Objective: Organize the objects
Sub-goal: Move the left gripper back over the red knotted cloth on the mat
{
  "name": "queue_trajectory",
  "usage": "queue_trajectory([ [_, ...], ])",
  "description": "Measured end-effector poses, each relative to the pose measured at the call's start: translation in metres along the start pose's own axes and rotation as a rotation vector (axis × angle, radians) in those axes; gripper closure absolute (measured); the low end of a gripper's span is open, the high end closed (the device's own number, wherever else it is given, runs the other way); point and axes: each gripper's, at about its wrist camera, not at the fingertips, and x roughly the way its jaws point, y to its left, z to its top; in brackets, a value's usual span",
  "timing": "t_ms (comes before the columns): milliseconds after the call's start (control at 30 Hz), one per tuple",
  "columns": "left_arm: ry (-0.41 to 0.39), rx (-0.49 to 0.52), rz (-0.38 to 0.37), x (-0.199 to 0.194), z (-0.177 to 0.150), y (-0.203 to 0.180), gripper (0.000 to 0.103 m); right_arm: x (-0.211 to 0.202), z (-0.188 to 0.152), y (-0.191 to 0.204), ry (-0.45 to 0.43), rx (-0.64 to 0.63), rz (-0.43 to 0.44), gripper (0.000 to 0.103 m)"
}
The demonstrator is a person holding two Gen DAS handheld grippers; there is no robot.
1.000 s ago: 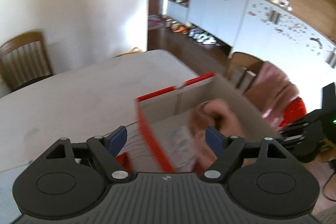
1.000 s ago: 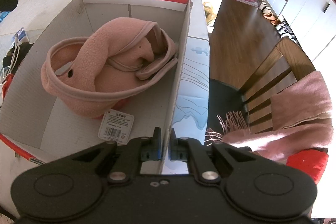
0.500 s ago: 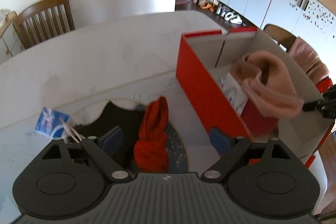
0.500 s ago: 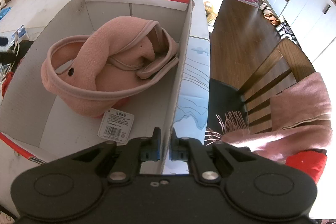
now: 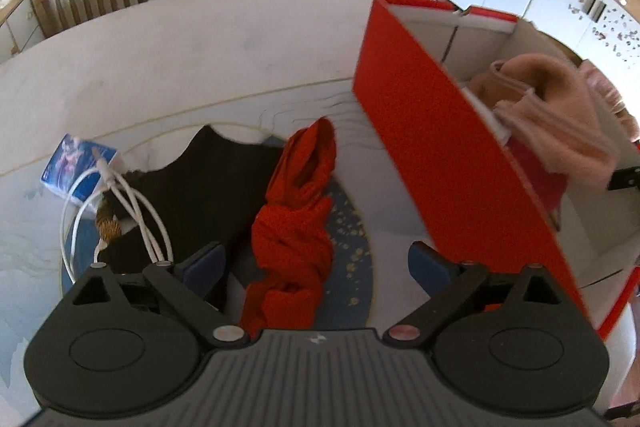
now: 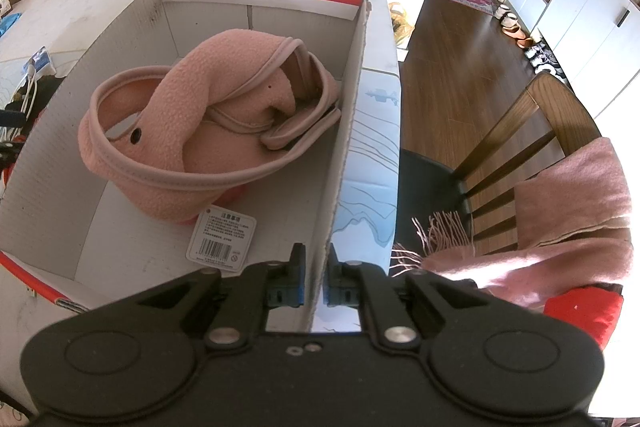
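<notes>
My left gripper [image 5: 316, 263] is opening over the red scarf [image 5: 298, 223], bunched near the table's near edge beside the box [image 5: 440, 163]. It's soft and light; I'd pinch its thick knot. My right gripper [image 6: 314, 279] clamps the box wall.

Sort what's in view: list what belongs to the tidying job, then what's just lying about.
Job: red box; pink fleece inside it; red scarf, black cloth, white cable, blue packet.
Lying about: chair, pink scarf draped on it, shoes.
</notes>
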Motion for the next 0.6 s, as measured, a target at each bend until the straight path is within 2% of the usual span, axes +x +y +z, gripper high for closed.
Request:
queue_trajectory([
  [400,0.011,-0.017,0.035,0.019,-0.005,0.001,0.003,0.001,0.000,0.002,0.010,-0.003,-0.001,0.095],
  [567,0.005,0.001,0.079,0.021,-0.006,-0.004,0.005,0.001,0.000,0.003,0.011,-0.004,-0.001,0.095],
  [600,0.000,0.004,0.083,0.021,-0.006,-0.006,0.008,0.001,0.000,0.003,0.011,-0.003,-0.001,0.095],
])
